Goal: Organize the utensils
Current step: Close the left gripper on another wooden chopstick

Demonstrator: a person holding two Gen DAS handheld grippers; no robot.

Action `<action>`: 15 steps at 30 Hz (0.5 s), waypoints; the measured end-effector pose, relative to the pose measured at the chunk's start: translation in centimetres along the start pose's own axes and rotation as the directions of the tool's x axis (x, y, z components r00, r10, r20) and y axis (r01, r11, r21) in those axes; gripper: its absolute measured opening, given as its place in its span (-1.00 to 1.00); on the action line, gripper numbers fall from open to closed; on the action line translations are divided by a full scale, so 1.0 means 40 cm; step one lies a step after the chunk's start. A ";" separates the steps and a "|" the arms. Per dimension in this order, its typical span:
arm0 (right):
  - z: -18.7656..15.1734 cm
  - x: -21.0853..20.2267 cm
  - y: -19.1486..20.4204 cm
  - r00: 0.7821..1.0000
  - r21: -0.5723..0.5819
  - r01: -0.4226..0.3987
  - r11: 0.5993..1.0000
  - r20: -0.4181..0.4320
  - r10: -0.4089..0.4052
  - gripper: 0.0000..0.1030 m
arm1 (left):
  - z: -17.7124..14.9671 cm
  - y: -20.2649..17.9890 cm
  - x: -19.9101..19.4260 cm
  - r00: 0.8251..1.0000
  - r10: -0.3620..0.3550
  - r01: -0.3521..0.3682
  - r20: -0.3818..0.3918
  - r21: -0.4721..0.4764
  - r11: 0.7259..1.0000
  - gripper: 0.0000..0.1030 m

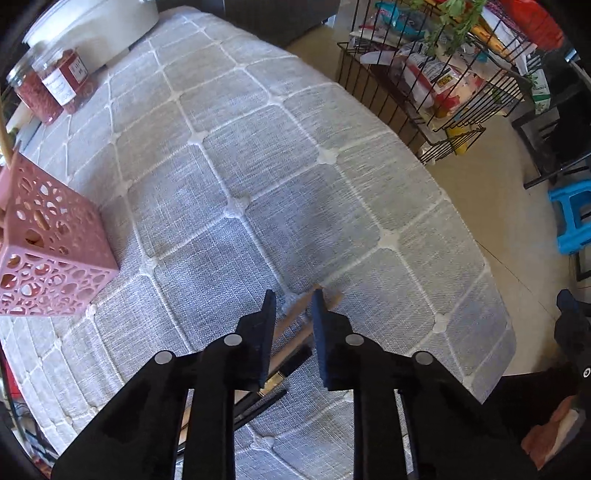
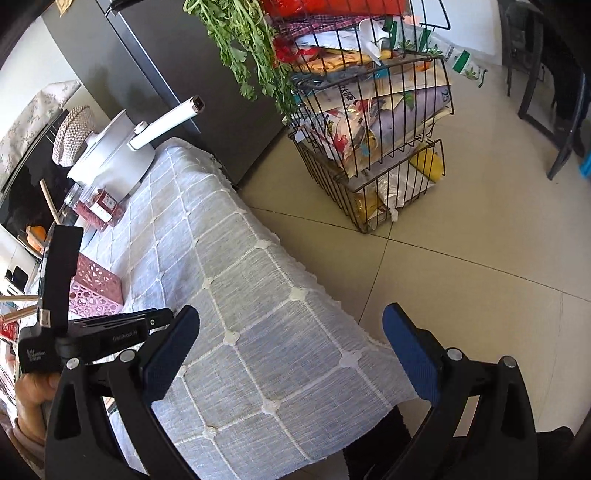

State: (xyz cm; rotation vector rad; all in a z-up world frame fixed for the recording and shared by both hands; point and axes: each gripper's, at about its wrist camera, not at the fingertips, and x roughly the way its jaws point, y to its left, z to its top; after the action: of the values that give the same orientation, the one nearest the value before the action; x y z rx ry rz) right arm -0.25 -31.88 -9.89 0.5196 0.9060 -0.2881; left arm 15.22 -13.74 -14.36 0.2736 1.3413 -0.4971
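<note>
In the left wrist view my left gripper hangs low over the grey checked tablecloth. Its jaws are partly open around wooden chopsticks that lie on the cloth. Black chopsticks lie beside them, partly hidden under the fingers. A pink perforated holder stands at the left with something wooden inside. It also shows in the right wrist view. My right gripper is open and empty, above the table's front corner. The left gripper's body shows at the left.
Two clear jars of red contents and a white pot stand at the far end of the table. A black wire rack full of packets stands on the tiled floor. A blue stool is at the right.
</note>
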 end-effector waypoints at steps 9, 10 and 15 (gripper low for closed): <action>-0.002 0.034 0.007 0.997 0.018 -0.010 1.000 -0.076 0.011 0.88 | 0.011 -0.012 0.016 0.999 0.037 -0.035 -0.025 0.051 0.998 -0.71; -0.004 0.039 0.009 0.996 0.023 -0.018 1.000 -0.091 0.020 0.88 | 0.004 -0.014 0.011 0.999 0.043 -0.042 -0.002 0.065 0.997 -0.73; -0.013 0.059 0.026 0.991 0.026 -0.025 0.999 -0.128 0.028 0.88 | -0.071 -0.039 -0.054 0.970 0.130 -0.160 0.203 0.138 0.977 -0.89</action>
State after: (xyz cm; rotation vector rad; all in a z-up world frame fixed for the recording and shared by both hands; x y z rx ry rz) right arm 1.26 -30.80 -11.73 0.5771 1.0208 -0.2433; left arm 11.69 -13.36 -12.73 0.4374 1.0863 -0.4912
